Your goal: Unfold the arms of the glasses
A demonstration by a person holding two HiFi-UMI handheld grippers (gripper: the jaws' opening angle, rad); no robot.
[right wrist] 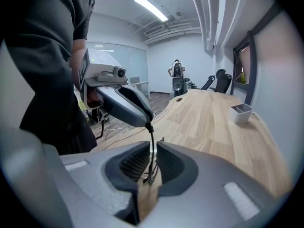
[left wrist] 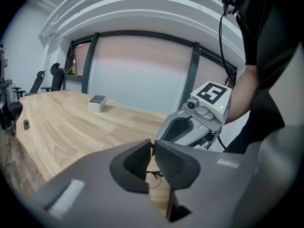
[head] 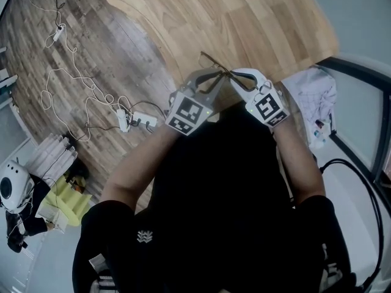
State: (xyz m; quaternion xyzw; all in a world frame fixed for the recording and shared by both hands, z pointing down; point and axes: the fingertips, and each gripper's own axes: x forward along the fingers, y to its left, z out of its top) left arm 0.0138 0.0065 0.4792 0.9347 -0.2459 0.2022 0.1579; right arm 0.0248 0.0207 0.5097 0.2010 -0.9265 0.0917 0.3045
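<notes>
Thin dark wire glasses (head: 215, 65) hang just above the near edge of the wooden table (head: 256, 23), held between both grippers. My left gripper (head: 208, 78) is shut on one end of the frame; in the left gripper view its pads (left wrist: 173, 163) meet, with a bit of wire (left wrist: 155, 174) showing below. My right gripper (head: 239, 78) is shut on the other end. In the right gripper view a thin dark arm (right wrist: 151, 141) runs upright between the shut jaws of the right gripper (right wrist: 152, 163), up to the tip of the left gripper's finger (right wrist: 126, 103). The lenses are hard to make out.
A small white tray (left wrist: 97, 103) stands far out on the table. White cables and a power strip (head: 131, 122) lie on the wood floor to the left. A crumpled white cloth (head: 314, 96) lies at the right. Office chairs (right wrist: 218, 80) stand at the table's far end.
</notes>
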